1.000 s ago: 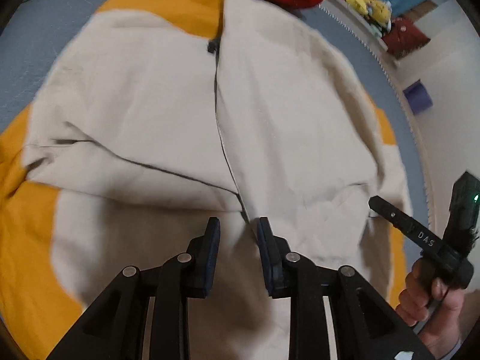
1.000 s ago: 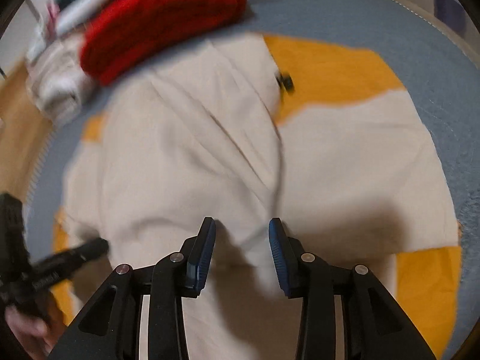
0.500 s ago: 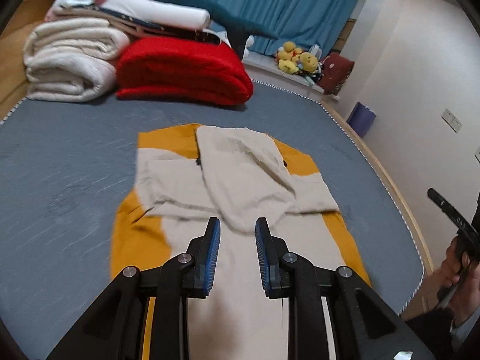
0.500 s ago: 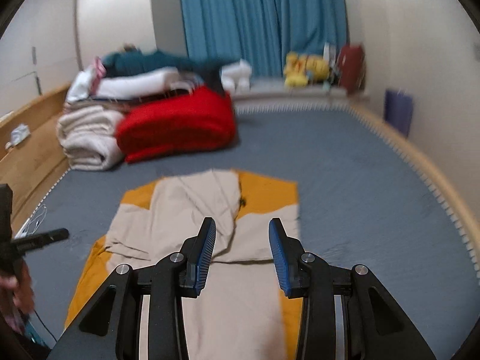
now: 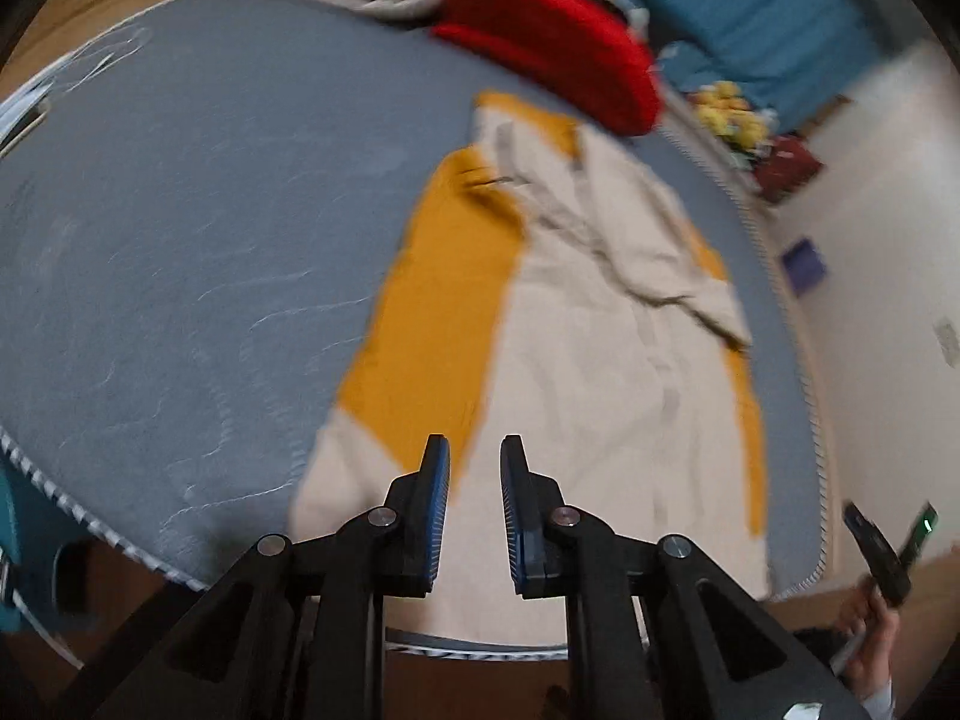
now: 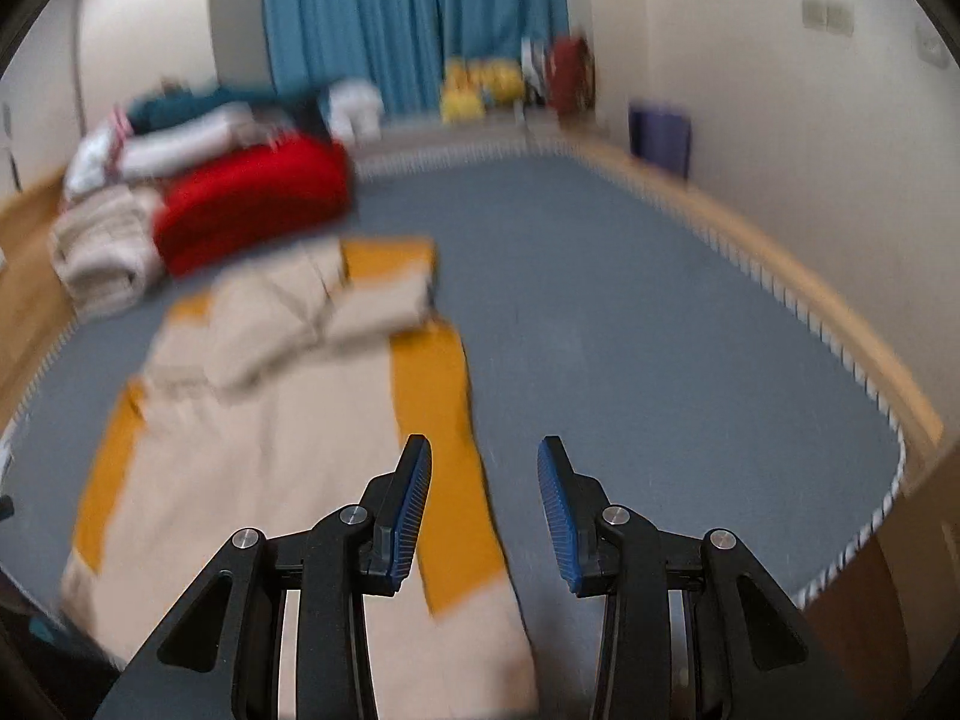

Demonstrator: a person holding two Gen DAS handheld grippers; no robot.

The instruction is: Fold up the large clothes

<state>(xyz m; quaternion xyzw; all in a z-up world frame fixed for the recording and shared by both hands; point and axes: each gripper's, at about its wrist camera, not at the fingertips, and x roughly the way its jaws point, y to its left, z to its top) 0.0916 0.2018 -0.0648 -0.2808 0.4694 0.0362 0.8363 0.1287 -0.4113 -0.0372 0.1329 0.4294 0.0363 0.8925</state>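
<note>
A large beige garment with mustard-yellow side panels (image 5: 600, 390) lies flat on the grey-blue bed (image 5: 180, 240), its sleeves folded in across the chest. My left gripper (image 5: 473, 450) hovers above the garment's near left hem. Its jaws are closing, a narrow gap still shows, and nothing is between them. In the right wrist view the same garment (image 6: 270, 450) stretches away to the left. My right gripper (image 6: 483, 450) hangs open over its near right edge and holds nothing. The right gripper (image 5: 888, 546) also shows low at the right edge of the left view, in a person's hand (image 5: 870, 660).
A folded red blanket (image 6: 252, 198) and a stack of pale bedding (image 6: 102, 246) sit at the head of the bed. Blue curtains (image 6: 408, 18), yellow plush toys (image 6: 480, 84) and a purple bin (image 6: 660, 132) line the far wall. A wooden frame (image 6: 810, 294) borders the bed.
Both grippers have pulled back from close over the garment's chest to its near hem, so the whole bed now shows. The left gripper's jaws have narrowed a little.
</note>
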